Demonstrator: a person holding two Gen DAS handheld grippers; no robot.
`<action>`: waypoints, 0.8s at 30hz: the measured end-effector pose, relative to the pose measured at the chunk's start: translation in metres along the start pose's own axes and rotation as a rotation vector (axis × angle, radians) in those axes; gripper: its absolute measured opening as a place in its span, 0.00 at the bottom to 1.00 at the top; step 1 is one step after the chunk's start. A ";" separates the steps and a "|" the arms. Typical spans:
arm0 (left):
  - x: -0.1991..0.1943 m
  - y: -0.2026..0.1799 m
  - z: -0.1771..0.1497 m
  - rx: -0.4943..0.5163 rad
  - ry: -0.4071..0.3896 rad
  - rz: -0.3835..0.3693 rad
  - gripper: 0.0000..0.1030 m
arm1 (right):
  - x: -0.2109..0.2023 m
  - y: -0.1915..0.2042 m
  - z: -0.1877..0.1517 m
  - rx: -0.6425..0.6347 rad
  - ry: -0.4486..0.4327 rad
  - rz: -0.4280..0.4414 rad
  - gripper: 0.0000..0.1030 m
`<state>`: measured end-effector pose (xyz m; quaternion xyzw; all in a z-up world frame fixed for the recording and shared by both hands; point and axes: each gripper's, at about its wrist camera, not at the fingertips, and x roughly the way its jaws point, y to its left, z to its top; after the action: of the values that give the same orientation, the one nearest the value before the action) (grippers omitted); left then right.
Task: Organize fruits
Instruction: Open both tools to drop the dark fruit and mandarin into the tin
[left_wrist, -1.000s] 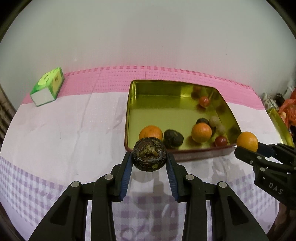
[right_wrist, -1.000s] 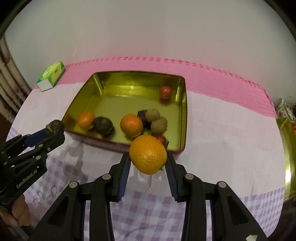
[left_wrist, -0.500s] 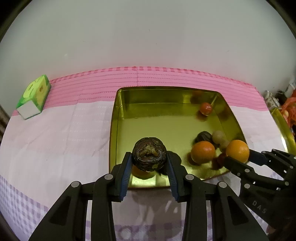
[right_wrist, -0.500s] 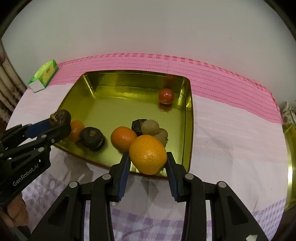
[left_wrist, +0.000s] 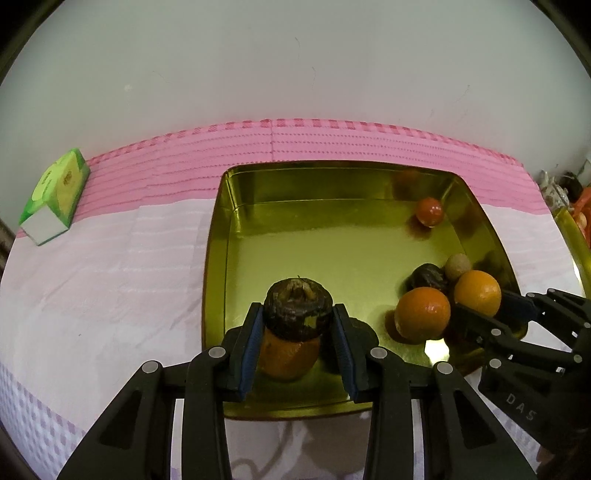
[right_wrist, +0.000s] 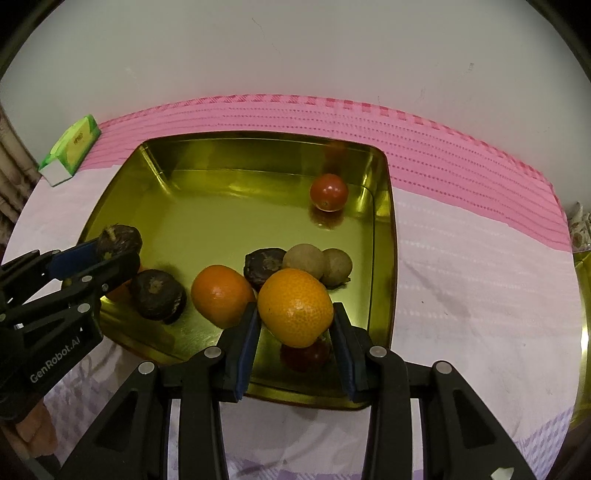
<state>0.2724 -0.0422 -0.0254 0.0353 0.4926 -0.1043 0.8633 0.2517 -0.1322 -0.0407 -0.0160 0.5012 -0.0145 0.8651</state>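
The dark wrinkled fruit (left_wrist: 297, 309) is pinched between the two blue pads of the left claw (left_wrist: 297, 325), which is closed on it and holds it above the near left part of the gold tray (left_wrist: 332, 177). Directly under it an orange (left_wrist: 290, 358) lies on the tray floor. The right claw (right_wrist: 295, 328) is closed in the same way on a mandarin (right_wrist: 295, 306), held over the near right part of the tray, with a red fruit (right_wrist: 304, 356) partly hidden below it. Inside the tray are also another orange (right_wrist: 221, 295), two more dark fruits (right_wrist: 157, 294) (right_wrist: 264, 264), two pale brown round fruits (right_wrist: 304, 260) (right_wrist: 338, 266) close together, and a small red tomato (right_wrist: 328, 192) apart near the far right corner. The tray stands on the bench, which is covered by a pink and white cloth (right_wrist: 461, 258). A green box (left_wrist: 55, 195) lies at the far left on the cloth.
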 end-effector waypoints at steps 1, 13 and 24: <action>0.002 -0.001 0.000 0.002 0.002 0.002 0.37 | 0.001 0.000 0.000 0.001 0.002 0.001 0.34; 0.005 -0.002 0.002 0.000 0.010 0.023 0.38 | 0.000 -0.002 0.001 0.006 0.001 0.016 0.36; 0.001 0.001 -0.002 -0.009 0.010 0.021 0.55 | -0.003 0.000 0.000 0.003 -0.006 0.014 0.43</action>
<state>0.2710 -0.0405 -0.0272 0.0371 0.4970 -0.0930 0.8620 0.2504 -0.1323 -0.0378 -0.0113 0.4988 -0.0091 0.8666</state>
